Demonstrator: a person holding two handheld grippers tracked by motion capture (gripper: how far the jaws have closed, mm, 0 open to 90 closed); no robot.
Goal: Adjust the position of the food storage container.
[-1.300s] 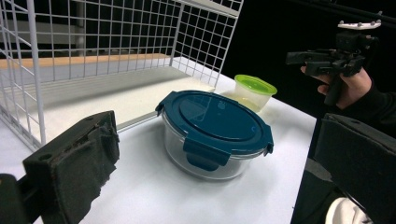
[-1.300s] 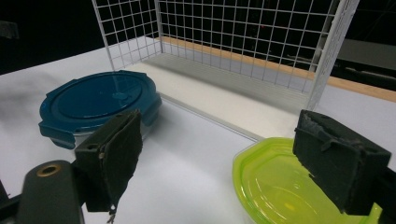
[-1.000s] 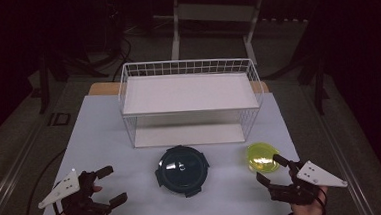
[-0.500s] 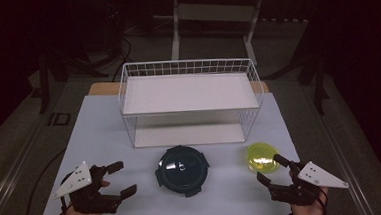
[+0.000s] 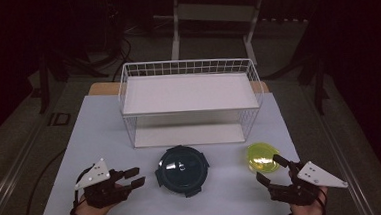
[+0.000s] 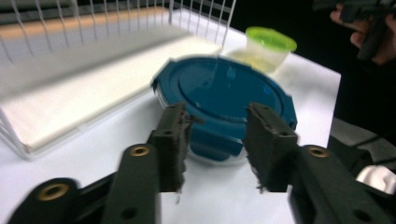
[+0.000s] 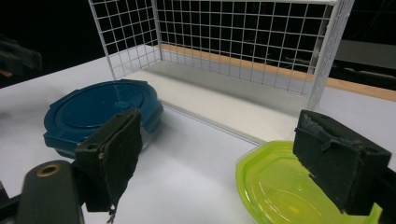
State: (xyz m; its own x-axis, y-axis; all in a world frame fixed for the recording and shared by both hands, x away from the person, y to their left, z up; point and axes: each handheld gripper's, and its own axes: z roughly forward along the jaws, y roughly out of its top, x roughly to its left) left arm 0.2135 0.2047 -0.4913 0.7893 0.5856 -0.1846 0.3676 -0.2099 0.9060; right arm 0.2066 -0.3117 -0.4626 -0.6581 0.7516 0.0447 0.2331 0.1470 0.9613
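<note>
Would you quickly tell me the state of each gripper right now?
Left gripper: open, jaws have just been closing, nothing between them, short of the blue container.
Right gripper: open, holding nothing, close to the green container.

L hand [image 5: 92, 209] comes in from the bottom-left edge w/ a black two-jaw left gripper [image 5: 135, 176] held low and about level, grey three-cornered plate on top, jaws pointing right; they've just been closing, now a narrow gap, nothing between the pads. R hand [image 5: 305, 208] enters at bottom-right w/ the black two-jaw right gripper [image 5: 271, 170] angled up-left, same grey plate on top, jaws spread wide, nothing gripped.
</note>
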